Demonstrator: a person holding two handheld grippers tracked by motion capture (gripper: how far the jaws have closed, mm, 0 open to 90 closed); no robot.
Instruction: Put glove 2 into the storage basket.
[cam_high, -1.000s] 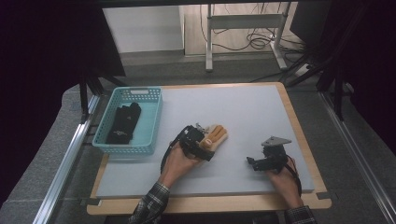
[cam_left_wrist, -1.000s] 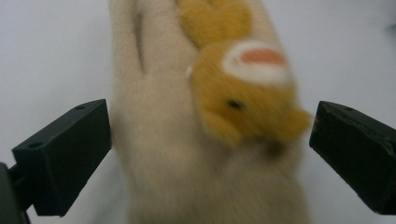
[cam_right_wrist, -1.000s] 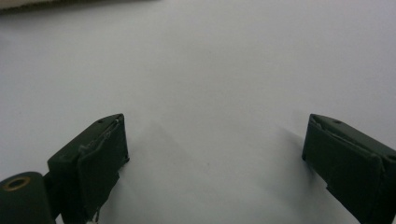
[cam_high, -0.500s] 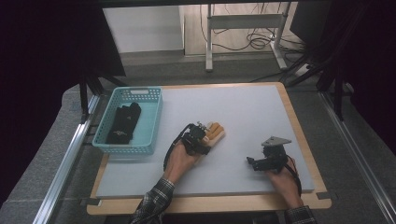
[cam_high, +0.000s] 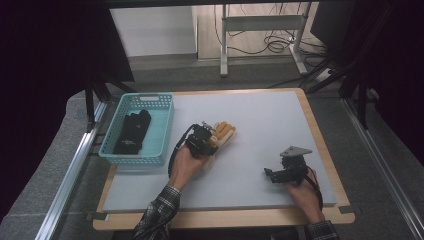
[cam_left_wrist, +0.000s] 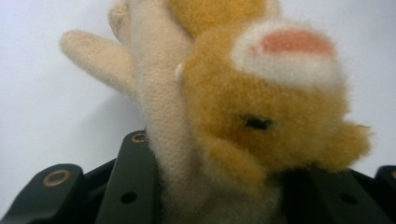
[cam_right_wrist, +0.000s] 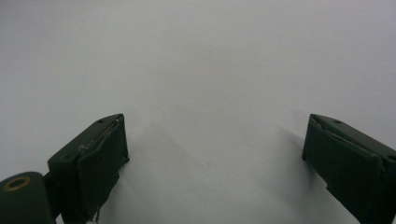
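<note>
Left gripper pinching the soft, light plush glove at its cuff, which compresses easily; right gripper spread, idle

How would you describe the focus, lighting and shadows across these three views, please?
High view: table evenly lit, surroundings fall into deep black. Left gripper view: the plush glove, clamped in the left gripper, sits so close that its fur looks soft, with a faint shadow behind. Right gripper view: the right gripper has sharp, open jaws casting pale shadows.
</note>
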